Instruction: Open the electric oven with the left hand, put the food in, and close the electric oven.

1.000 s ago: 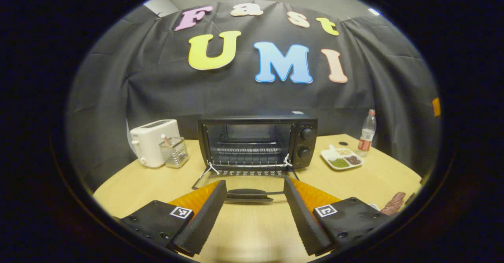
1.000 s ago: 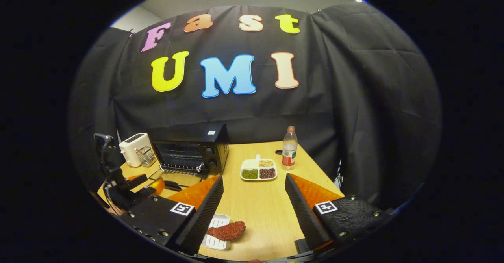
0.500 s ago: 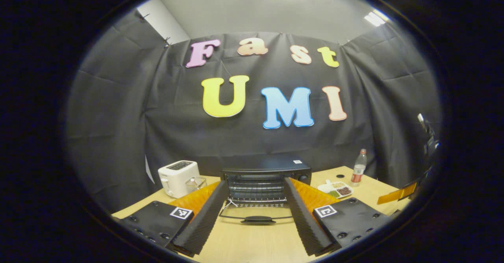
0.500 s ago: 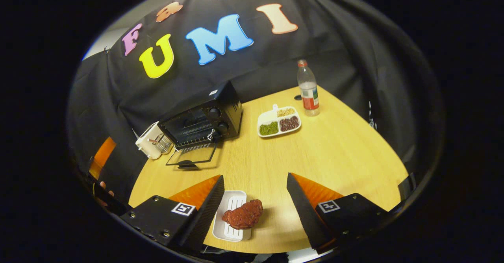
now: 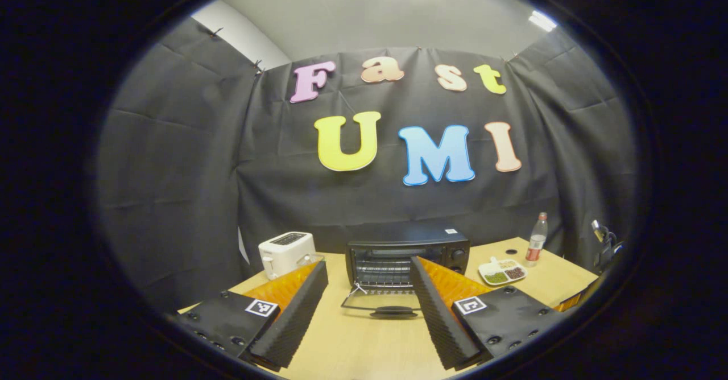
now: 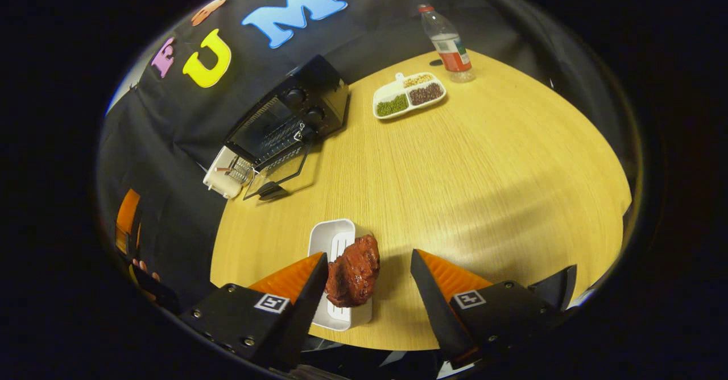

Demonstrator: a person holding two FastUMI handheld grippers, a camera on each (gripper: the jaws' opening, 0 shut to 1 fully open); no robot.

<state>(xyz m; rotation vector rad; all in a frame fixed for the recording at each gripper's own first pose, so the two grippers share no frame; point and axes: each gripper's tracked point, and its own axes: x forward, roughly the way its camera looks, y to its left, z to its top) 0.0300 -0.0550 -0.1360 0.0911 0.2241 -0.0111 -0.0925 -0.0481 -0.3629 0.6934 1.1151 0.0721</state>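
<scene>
The black electric oven (image 5: 406, 252) stands at the back of the wooden table with its glass door (image 5: 382, 307) folded down flat. My left gripper (image 5: 368, 312) is open, held back from the door with nothing between its fingers. In the right gripper view the oven (image 6: 287, 118) sits far left with its door (image 6: 280, 176) down. A reddish-brown piece of meat (image 6: 353, 270) lies on a small white tray (image 6: 335, 255) near the table's front edge. My right gripper (image 6: 368, 289) is open, hanging over the meat, its left finger close beside it.
A white toaster (image 5: 285, 253) stands left of the oven. A divided white dish of beans (image 6: 408, 92) and a plastic bottle (image 6: 449, 44) sit to the oven's right. A hand (image 6: 142, 269) shows at the far left edge. Bare tabletop (image 6: 483, 169) spreads on the right.
My left gripper has pulled back from the lowered door. My right gripper has tilted down and closed in over the meat on its tray.
</scene>
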